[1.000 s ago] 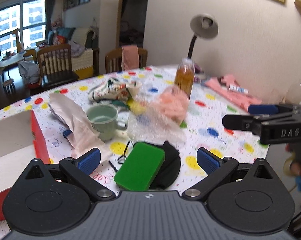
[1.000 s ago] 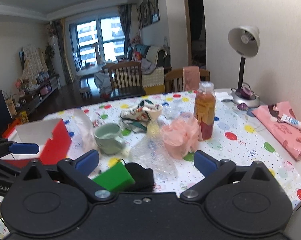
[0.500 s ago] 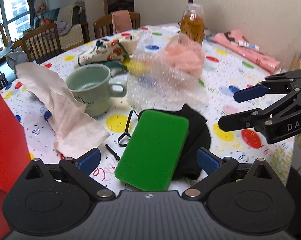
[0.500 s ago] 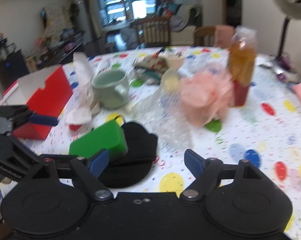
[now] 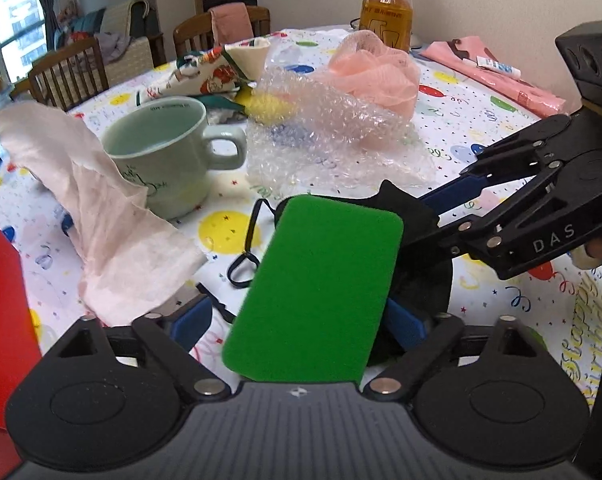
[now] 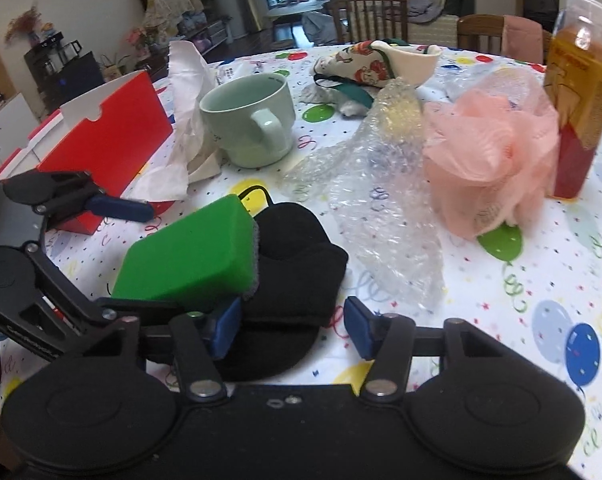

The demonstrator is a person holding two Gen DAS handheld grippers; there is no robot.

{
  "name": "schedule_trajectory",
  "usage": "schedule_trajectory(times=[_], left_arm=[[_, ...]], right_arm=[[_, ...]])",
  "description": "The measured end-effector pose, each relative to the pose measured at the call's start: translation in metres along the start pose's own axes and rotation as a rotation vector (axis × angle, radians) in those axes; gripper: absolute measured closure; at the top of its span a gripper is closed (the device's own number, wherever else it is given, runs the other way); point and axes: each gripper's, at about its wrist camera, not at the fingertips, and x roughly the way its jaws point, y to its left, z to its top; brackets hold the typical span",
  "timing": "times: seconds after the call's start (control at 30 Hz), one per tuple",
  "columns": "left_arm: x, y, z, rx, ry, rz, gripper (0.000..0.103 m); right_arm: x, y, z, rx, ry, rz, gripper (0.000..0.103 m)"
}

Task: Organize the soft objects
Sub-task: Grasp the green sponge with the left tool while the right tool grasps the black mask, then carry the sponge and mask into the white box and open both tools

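A green sponge [image 5: 317, 292] lies on a black cloth [image 5: 417, 216] at the table's near edge. My left gripper [image 5: 297, 324] is open, with its blue pads on either side of the sponge's near end. My right gripper [image 6: 293, 326] is open, with its pads on either side of the black cloth [image 6: 297, 272] next to the sponge [image 6: 193, 256]. A pink mesh puff [image 6: 497, 152], bubble wrap [image 6: 381, 188], a pale pink cloth [image 5: 97, 208] and a printed fabric pouch [image 6: 373, 64] lie further back.
A green mug [image 5: 161, 152] stands behind the sponge. An amber bottle [image 6: 581, 92] stands at the right. A red and white box [image 6: 97, 144] sits at the left edge. A pink bag with a tube [image 5: 497, 72] lies far right. Chairs stand behind the table.
Both grippers moved forward and down to the sponge and black cloth. They now straddle them from opposite sides. Both stay open.
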Motion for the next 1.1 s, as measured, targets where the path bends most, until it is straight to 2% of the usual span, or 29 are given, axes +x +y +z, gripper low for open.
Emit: schedule_trajectory(times=[0.07, 0.13, 0.4, 0.47, 0.57, 0.77, 1.1], left_arm=[[0.003, 0.002, 0.000, -0.017, 0.009, -0.016, 0.016], [0.004, 0.002, 0.001, -0.024, 0.009, -0.019, 0.024], [0.002, 0.000, 0.004, -0.071, 0.024, -0.026, 0.029], [0.000, 0.000, 0.005, -0.084, 0.027, -0.016, 0.030], [-0.005, -0.002, 0.006, -0.105, 0.020, 0.001, 0.031], [-0.031, -0.002, 0.009, -0.192, -0.008, 0.046, 0.031], [-0.096, 0.009, 0.013, -0.386, -0.084, 0.179, 0.031]], right_arm=[[0.004, -0.002, 0.002, -0.002, 0.004, 0.016, 0.053], [0.004, -0.004, 0.002, -0.004, 0.002, 0.025, 0.054], [0.005, -0.010, 0.005, -0.008, -0.009, 0.040, 0.073], [0.003, -0.009, 0.006, -0.018, -0.013, 0.039, 0.081], [-0.002, -0.005, 0.005, -0.047, -0.024, 0.028, 0.087], [-0.024, 0.008, 0.008, -0.110, -0.060, 0.032, 0.090], [-0.077, 0.020, 0.035, -0.172, -0.151, 0.083, 0.091]])
